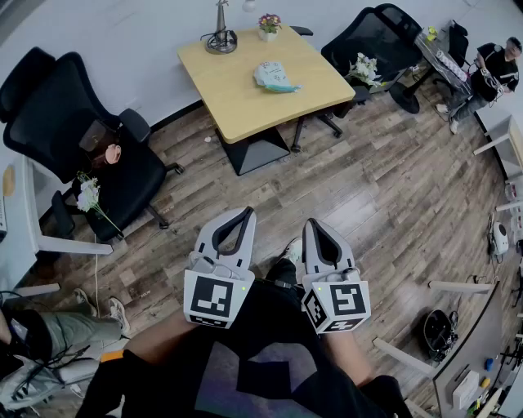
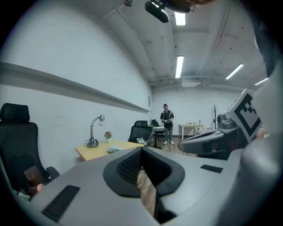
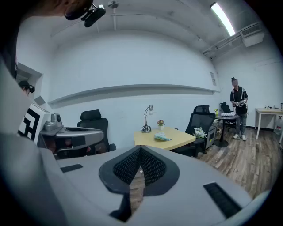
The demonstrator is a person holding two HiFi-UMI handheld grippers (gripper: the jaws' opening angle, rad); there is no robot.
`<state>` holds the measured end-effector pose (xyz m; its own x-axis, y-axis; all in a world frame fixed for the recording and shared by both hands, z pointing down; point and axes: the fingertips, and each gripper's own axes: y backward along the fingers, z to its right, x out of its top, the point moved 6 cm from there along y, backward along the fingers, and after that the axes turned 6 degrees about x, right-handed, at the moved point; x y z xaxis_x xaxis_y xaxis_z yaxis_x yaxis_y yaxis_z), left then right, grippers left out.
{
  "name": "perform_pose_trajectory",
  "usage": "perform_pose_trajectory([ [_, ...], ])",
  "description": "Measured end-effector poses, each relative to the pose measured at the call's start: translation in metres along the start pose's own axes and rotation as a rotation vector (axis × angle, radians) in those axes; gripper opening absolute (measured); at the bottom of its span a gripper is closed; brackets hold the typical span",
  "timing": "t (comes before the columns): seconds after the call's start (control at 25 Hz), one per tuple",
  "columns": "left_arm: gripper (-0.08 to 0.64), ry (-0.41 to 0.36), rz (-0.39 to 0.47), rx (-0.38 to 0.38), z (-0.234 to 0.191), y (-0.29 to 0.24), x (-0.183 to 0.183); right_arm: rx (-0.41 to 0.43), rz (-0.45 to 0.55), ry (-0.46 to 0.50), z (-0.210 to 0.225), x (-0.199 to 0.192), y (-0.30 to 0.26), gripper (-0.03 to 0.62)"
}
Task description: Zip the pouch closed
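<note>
A pale teal pouch (image 1: 274, 76) lies on a light wooden table (image 1: 237, 90) across the room; it also shows as a small pouch (image 2: 113, 149) in the left gripper view and as the pouch (image 3: 162, 137) in the right gripper view. My left gripper (image 1: 246, 214) and right gripper (image 1: 310, 223) are held side by side near my body, over the wooden floor and far from the table. Both are shut with their tips meeting and nothing between them, as the left gripper (image 2: 141, 150) and right gripper (image 3: 140, 149) show in their own views.
A desk lamp (image 1: 220, 33) and a small flower pot (image 1: 269, 24) stand at the table's far edge. Black office chairs (image 1: 78, 131) sit left, and another chair (image 1: 372, 41) right of the table. A person (image 1: 490, 69) stands at a far desk. White table legs (image 1: 458, 287) lie to my right.
</note>
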<state>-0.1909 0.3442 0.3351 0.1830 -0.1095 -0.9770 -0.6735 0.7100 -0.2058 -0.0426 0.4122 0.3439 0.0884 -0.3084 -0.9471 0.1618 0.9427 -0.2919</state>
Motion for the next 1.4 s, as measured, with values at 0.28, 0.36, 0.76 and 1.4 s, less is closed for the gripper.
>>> perform_pose_trajectory([
  [0.28,0.009,0.002,-0.017,-0.006,0.006,-0.010,0.000,0.000,-0.001,-0.007,0.010,0.001,-0.003,0.012],
  [0.36,0.009,-0.002,-0.014,-0.006,0.007,-0.013,0.000,0.001,-0.003,-0.013,0.013,-0.001,-0.003,0.013],
  [0.76,0.009,0.005,-0.040,0.014,0.009,-0.037,0.002,0.035,-0.015,-0.034,0.034,0.002,-0.020,0.014],
  [1.4,0.191,0.048,-0.071,0.073,-0.001,-0.097,0.016,0.065,-0.005,-0.018,0.082,0.032,-0.062,0.197],
])
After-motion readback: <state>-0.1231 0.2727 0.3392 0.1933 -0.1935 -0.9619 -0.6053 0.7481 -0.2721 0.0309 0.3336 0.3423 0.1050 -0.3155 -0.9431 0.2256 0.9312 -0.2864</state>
